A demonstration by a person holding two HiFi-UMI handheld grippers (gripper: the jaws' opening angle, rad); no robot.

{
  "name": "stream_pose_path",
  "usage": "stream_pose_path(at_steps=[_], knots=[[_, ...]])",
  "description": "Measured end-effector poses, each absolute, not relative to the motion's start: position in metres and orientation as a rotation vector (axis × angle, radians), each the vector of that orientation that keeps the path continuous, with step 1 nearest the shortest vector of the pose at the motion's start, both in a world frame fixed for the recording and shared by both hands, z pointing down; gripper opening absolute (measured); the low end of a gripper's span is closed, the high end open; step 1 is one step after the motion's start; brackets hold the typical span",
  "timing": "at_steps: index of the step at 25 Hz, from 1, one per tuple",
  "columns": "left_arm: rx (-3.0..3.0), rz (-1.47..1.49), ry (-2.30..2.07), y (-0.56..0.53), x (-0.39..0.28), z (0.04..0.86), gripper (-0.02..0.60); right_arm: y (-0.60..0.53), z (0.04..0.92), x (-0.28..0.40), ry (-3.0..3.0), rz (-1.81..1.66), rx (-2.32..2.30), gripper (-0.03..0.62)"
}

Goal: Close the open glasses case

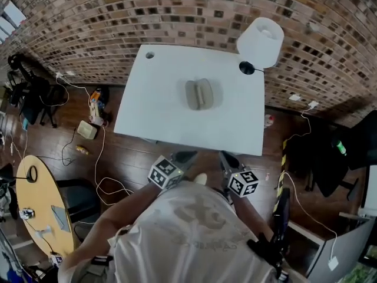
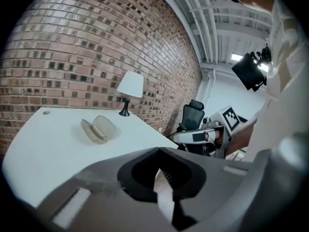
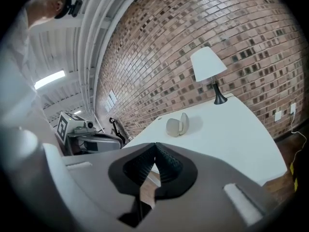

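Note:
The open glasses case [image 1: 199, 94] is a grey-beige clamshell that lies in the middle of the white table [image 1: 159, 105], with both halves spread apart. It also shows in the left gripper view as the case [image 2: 99, 128] and in the right gripper view as the case [image 3: 177, 125], far ahead of the jaws. My left gripper [image 1: 184, 157] and right gripper [image 1: 227, 159] are held side by side just short of the table's near edge, well away from the case. The left gripper [image 2: 159, 150] has its tips together on nothing. The right gripper [image 3: 155, 145] is likewise shut and empty.
A white-shaded lamp [image 1: 261, 40] stands at the table's back right corner, against the brick wall [image 1: 194, 10]. Cables [image 1: 100, 158] trail over the wooden floor at left, near a round wooden table [image 1: 35, 211]. A black office chair [image 2: 192, 114] stands at right.

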State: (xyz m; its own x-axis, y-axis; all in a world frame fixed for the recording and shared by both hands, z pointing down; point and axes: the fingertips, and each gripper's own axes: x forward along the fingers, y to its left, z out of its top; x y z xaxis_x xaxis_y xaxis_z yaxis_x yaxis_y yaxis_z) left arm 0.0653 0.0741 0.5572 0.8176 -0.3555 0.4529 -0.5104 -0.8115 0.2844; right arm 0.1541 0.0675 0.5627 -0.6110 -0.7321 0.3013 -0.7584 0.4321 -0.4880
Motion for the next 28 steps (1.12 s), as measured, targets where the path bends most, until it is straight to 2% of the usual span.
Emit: stream_pose_path(at_steps=[12, 28], knots=[[2.549, 0.532, -0.722, 0.047, 0.047, 0.555, 0.007, 0.043, 0.564, 0.125, -2.653, 0.951, 1.244, 0.008], [2.683, 0.443, -0.498, -0.04, 0.053, 0.534, 0.006, -0.02, 0.541, 0.13, -2.546, 0.915, 1.511, 0.008]])
